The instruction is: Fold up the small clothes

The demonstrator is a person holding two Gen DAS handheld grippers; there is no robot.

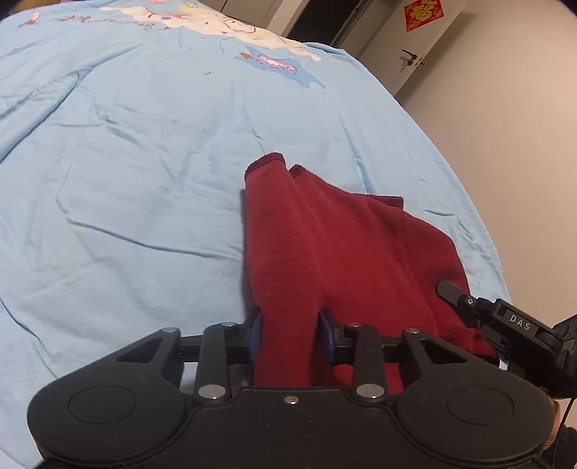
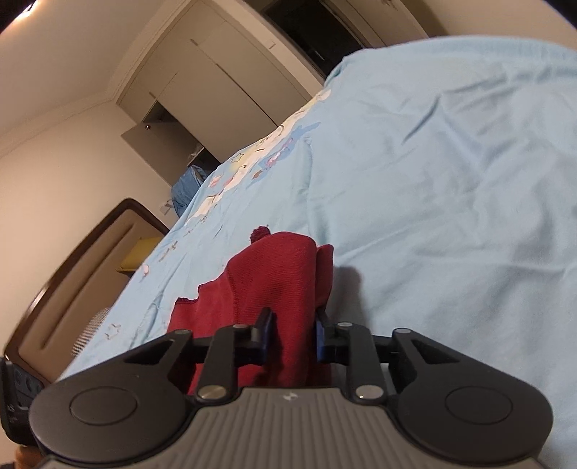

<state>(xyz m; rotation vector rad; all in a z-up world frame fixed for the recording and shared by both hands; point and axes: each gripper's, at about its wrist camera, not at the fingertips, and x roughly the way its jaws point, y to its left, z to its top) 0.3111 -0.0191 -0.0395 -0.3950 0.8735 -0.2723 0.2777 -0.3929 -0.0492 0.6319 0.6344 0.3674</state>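
A small dark red knit garment (image 1: pixel 324 245) lies bunched on the light blue bedsheet (image 1: pixel 144 162). My left gripper (image 1: pixel 290 324) is shut on a fold of its near edge, the cloth pinched between the blue pads. The right gripper's black body (image 1: pixel 505 317) shows at the garment's right edge. In the right wrist view, my right gripper (image 2: pixel 294 324) is shut on another fold of the red garment (image 2: pixel 274 277), which rises from the sheet (image 2: pixel 432 180) toward the jaws. The sleeve ends point away from both grippers.
The bed's right edge (image 1: pixel 468 202) drops to a beige floor. A door with a red decoration (image 1: pixel 423 14) stands beyond. A wardrobe (image 2: pixel 216 79), a wooden headboard (image 2: pixel 90 259) and a blue bag (image 2: pixel 187 184) sit on the far side.
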